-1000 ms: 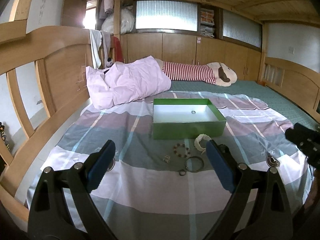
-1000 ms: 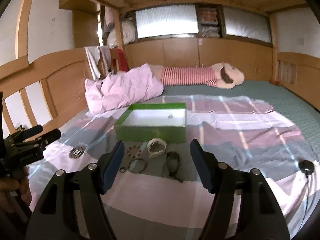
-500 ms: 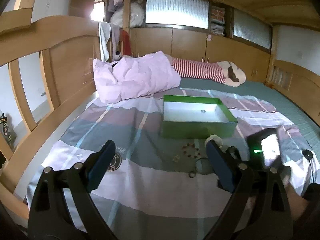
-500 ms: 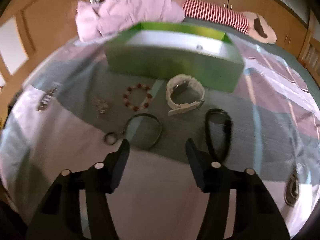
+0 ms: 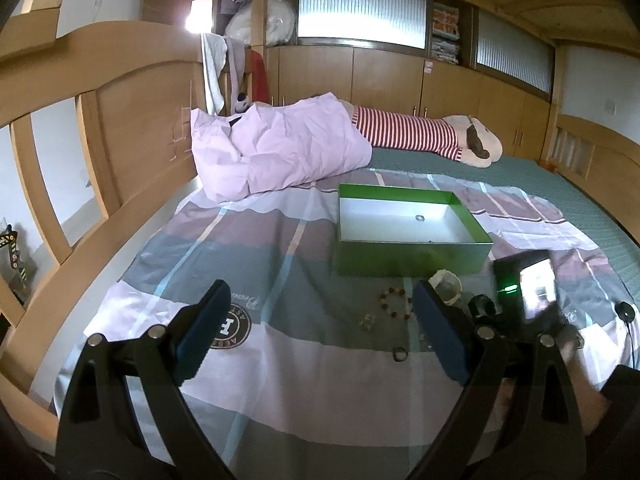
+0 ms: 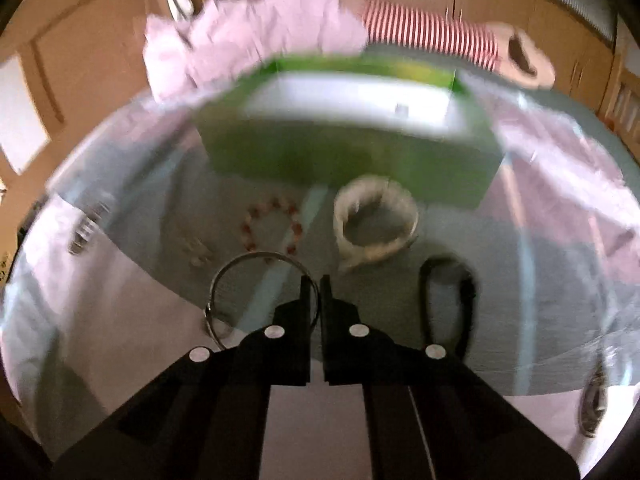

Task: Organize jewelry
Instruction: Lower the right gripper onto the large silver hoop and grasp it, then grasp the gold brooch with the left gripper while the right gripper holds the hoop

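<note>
A green box with a white inside holds one small ring. In front of it on the bedsheet lie a red bead bracelet, a white watch, a black band and a small earring. My right gripper is shut on the rim of a thin metal bangle, low over the sheet. The frame is blurred. My left gripper is open and empty, held back above the sheet. The right gripper's body shows at the right of the left wrist view.
A crumpled pink quilt and a striped plush toy lie behind the box. A wooden headboard runs along the left. A small black ring lies near the jewelry. A dark round object sits far right.
My right gripper has dropped toward the sheet and closed on the metal bangle; it was open half a second ago. The left gripper drew back slightly and stays open.
</note>
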{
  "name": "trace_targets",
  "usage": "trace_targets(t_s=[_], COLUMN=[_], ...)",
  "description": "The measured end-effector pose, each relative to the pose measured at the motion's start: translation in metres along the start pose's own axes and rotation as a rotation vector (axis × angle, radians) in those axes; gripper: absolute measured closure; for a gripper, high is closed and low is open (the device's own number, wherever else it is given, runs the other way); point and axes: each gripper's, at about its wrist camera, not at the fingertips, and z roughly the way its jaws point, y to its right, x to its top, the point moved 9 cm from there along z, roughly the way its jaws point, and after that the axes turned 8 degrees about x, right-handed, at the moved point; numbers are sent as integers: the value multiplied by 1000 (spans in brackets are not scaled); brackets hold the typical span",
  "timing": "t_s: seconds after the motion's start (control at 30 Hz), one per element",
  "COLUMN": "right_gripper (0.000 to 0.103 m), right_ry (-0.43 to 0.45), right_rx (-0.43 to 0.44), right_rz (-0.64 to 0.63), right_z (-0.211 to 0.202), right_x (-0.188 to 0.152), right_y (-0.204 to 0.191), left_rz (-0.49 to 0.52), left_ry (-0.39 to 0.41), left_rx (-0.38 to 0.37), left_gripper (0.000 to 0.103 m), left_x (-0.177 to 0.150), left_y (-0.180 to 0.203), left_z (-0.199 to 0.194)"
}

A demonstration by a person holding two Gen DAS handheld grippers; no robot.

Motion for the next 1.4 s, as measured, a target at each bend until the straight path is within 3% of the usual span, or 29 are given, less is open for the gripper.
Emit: trace_targets(t_s=[0.13, 0.3, 0.43, 0.53, 0.73, 0.83, 0.9, 0.93, 1.0, 1.1, 1.27, 1.4], right_gripper=[99, 99, 99, 99, 99, 99, 99, 99, 99, 99, 99, 99], right_ry=[128, 282, 308, 301, 266, 245, 244, 247, 258, 278, 305, 339], right_rx=[54, 87, 99, 106, 113, 109, 108, 109, 110, 114, 115, 101], right_rz=[-24, -12, 30, 46, 45, 47, 48, 49, 46, 37, 25, 19], right_z=[-69, -148, -171, -174, -161, -154, -154, -154, -157, -164, -174, -189], right_x=[20, 38, 38, 32, 25, 23, 23, 24, 25, 28, 31, 30], right_y=[-13, -4, 13, 21, 29, 34, 36, 37, 38, 35, 29, 25], left_rz=[0, 47, 126, 214, 242, 226, 195, 169, 144, 95, 105, 68], left_ry=[-16, -93, -154, -188, -249, -350, -421, -449, -430, -276, 46, 191], left_rx=[1, -9, -21, -15, -35, -24, -26, -44, -62, -114, -175, -215], left_gripper=[12, 12, 12, 21, 32, 47, 80, 103, 103, 103, 103, 103], left_x=[-2, -21, -41, -57, -70, -90, -104, -109, -99, -48, 33, 43], left_y=[0, 16, 43, 66, 92, 91, 85, 83, 81, 79, 62, 38], left_z=[5, 26, 55, 84, 139, 168, 183, 187, 180, 136, 2, -74])
